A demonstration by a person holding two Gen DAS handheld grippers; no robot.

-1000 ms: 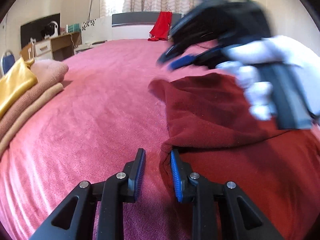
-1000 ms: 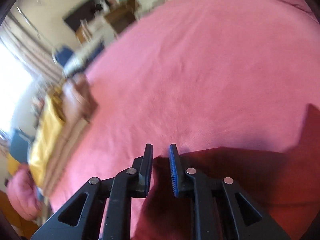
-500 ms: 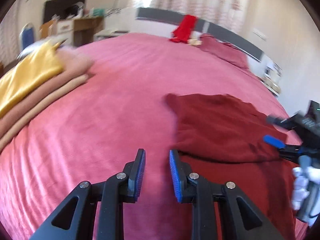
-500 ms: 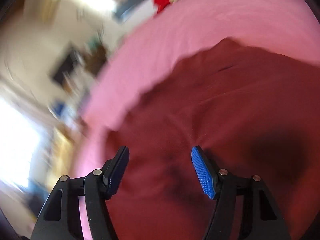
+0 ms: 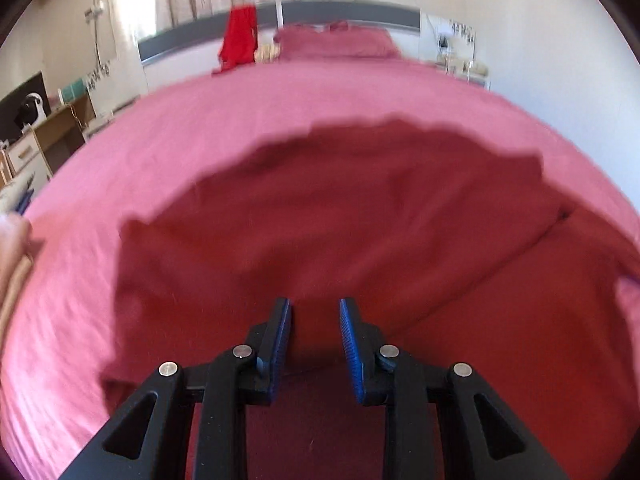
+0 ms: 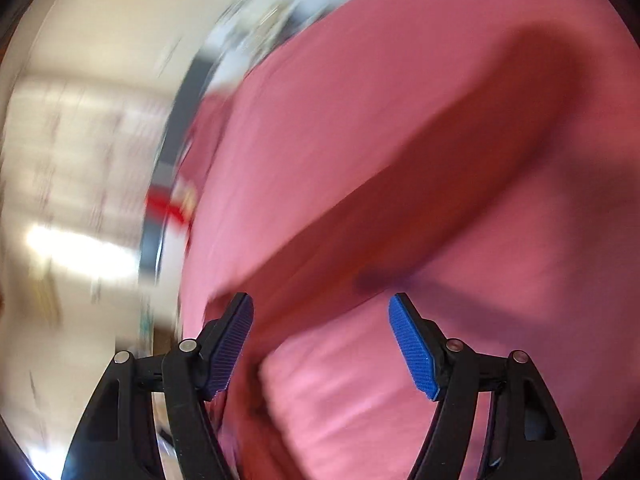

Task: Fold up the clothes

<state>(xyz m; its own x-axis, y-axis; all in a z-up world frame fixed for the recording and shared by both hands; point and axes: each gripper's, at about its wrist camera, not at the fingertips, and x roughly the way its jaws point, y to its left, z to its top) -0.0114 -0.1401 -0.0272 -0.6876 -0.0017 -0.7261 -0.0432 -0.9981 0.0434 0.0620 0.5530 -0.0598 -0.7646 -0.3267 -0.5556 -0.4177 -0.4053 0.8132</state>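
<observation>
Pink bed (image 5: 280, 120), maroon garment (image 5: 360, 220) perhaps mid-bed

Open pink bed (image 5: 320, 100) beyond the dark red garment (image 5: 360, 208); folded pile (image 5: 12, 264) at left edge.

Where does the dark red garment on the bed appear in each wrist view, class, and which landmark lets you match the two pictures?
Left wrist view: the dark red garment fills the centre and lower right, ahead of the gripper.
Right wrist view: the garment is a blurred diagonal band from upper right towards the lower left.
Shared landmark: the bright red cloth at the grey headboard.
</observation>
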